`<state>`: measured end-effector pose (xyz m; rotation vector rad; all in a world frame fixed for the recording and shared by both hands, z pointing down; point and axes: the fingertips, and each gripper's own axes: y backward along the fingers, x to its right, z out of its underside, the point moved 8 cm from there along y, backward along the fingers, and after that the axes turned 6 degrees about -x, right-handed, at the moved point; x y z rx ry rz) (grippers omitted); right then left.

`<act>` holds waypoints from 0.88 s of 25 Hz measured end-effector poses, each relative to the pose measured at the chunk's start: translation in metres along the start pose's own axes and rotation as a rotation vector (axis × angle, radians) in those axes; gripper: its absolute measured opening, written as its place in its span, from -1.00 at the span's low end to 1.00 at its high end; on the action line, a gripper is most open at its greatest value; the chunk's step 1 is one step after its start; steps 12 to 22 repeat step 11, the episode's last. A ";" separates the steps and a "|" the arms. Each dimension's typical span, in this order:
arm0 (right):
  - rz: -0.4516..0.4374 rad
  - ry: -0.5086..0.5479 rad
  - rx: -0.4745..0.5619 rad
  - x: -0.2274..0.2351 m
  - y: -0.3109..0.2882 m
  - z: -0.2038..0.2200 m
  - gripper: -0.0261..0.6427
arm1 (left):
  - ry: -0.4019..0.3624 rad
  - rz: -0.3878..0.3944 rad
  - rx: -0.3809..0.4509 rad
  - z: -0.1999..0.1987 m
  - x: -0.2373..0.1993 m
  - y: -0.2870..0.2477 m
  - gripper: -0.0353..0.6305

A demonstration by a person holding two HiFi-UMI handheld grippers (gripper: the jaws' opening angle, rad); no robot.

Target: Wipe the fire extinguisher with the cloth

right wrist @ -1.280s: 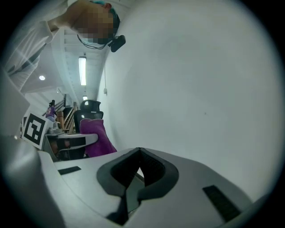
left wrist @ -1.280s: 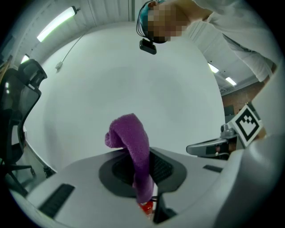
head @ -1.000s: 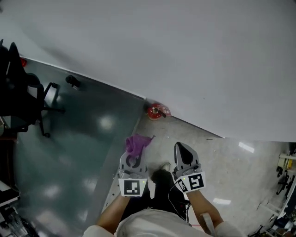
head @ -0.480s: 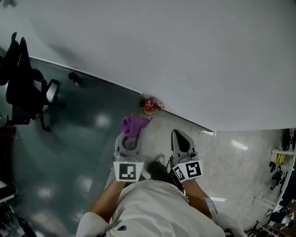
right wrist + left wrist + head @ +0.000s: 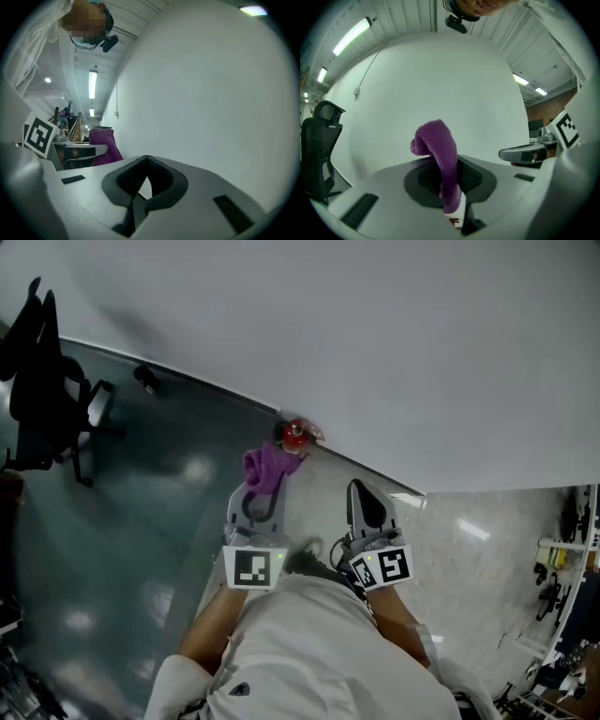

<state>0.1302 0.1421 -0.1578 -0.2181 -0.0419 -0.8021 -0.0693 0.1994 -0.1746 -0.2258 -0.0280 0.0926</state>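
Note:
A small red fire extinguisher (image 5: 296, 434) stands on the floor at the foot of the white wall. My left gripper (image 5: 257, 491) is shut on a purple cloth (image 5: 267, 468), which sticks out past its tips, just short of the extinguisher in the head view. In the left gripper view the cloth (image 5: 440, 159) rises from between the jaws and curls over to the left. My right gripper (image 5: 364, 491) is beside it, shut and empty, its tips meeting in the right gripper view (image 5: 146, 168). That view also shows the cloth (image 5: 103, 145) at the left. Neither gripper view shows the extinguisher.
A black office chair (image 5: 42, 381) stands at the far left on the dark green floor, with a small dark object (image 5: 145, 379) near the wall. The white wall (image 5: 394, 352) fills the upper part of the view. Racks and equipment (image 5: 562, 559) stand at the right edge.
Both grippers have risen and moved toward the wall. The cloth now shows closer to the extinguisher. The person's torso fills more of the lower view.

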 end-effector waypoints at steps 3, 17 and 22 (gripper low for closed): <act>-0.003 0.003 0.004 -0.002 0.014 -0.001 -0.89 | 0.023 0.006 -0.002 0.000 0.009 0.008 -0.73; -0.055 0.033 0.014 -0.006 0.021 0.000 -0.89 | -0.043 0.010 0.050 0.003 0.017 0.014 -0.73; -0.055 0.033 0.014 -0.006 0.021 0.000 -0.89 | -0.043 0.010 0.050 0.003 0.017 0.014 -0.73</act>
